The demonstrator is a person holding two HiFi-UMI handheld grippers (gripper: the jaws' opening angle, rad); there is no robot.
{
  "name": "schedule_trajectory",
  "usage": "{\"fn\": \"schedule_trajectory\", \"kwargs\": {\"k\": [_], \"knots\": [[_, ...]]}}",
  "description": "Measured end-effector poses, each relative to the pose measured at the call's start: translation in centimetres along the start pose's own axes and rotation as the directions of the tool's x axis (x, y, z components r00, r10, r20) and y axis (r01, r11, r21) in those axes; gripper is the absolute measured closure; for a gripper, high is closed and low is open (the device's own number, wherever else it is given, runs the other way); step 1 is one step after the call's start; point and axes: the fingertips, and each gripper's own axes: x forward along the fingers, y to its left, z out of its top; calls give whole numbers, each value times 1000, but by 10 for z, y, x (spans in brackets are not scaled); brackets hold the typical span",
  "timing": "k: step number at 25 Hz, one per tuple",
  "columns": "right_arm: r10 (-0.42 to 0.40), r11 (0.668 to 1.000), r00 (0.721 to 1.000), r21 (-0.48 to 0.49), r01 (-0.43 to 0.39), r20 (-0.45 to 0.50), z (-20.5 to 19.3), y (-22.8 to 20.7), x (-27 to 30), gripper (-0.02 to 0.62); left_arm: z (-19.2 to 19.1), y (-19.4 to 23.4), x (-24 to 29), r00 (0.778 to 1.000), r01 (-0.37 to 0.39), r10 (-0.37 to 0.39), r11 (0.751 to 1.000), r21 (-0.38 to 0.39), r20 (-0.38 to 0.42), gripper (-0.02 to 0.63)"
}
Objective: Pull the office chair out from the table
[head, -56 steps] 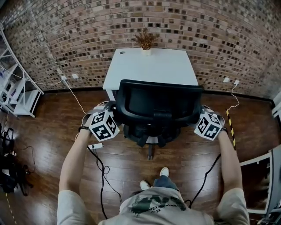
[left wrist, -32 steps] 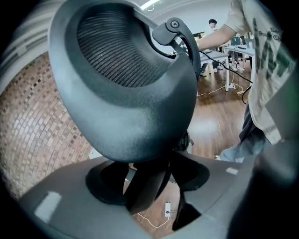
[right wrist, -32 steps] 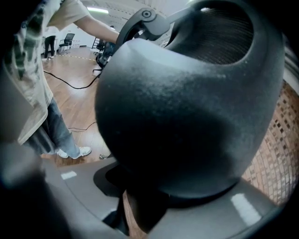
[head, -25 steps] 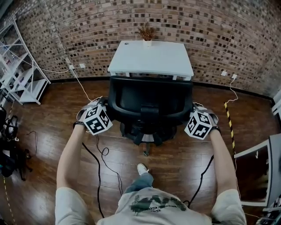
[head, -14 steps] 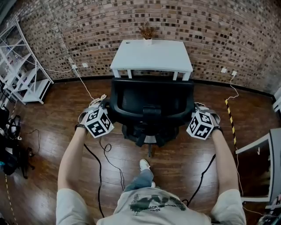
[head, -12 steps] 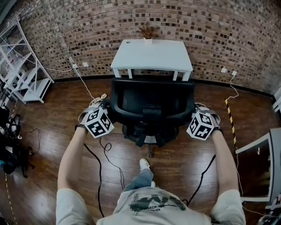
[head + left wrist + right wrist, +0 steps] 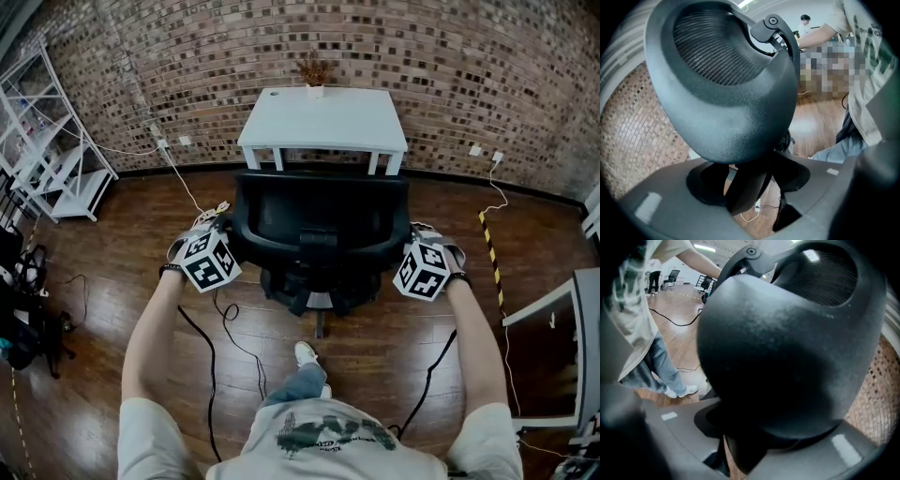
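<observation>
Brick wall (image 7: 450,56) behind, dark wood floor (image 7: 103,319) below, with a white table (image 7: 323,122) against the wall. The chair (image 7: 319,211) stands between the two grippers, its seat side toward the table just beyond the jaws and its back toward the person.

The left gripper (image 7: 225,246) is clamped on the left rim of the backrest, the right gripper (image 7: 409,251) on the right rim. In both gripper views the rim fills the gap between the jaws.

The chair looks fairly heavy but should roll easily on its base (image 7: 319,302). The plastic rim is stiff and smooth, so a grip there could slip. The mesh inside it would give, so the rim at mid-height is the better hold.

The seat and most of the wheels are hidden under the backrest. The pads themselves are lost in shadow, and a floor cable (image 7: 217,352) runs near the person's feet.
</observation>
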Motion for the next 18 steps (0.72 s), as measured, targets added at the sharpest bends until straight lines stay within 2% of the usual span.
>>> {"fn": "schedule_trajectory", "kwargs": {"k": [3, 9, 14, 18], "knots": [[-30, 1000, 1000, 7, 30, 10, 1, -3, -1, 396, 2, 2, 0, 1000, -16, 16, 1000, 4, 22, 305], [-84, 996, 995, 48, 81, 45, 4, -6, -3, 360, 1, 1, -2, 996, -75, 77, 997, -37, 43, 298], [-144, 988, 988, 65, 140, 55, 6, -9, -14, 322, -1, -4, -15, 990, -113, 119, 991, -77, 75, 298], [-196, 978, 980, 77, 192, 43, 6, -10, -28, 321, -1, -1, -31, 978, -165, 180, 977, -133, 109, 298]]}}
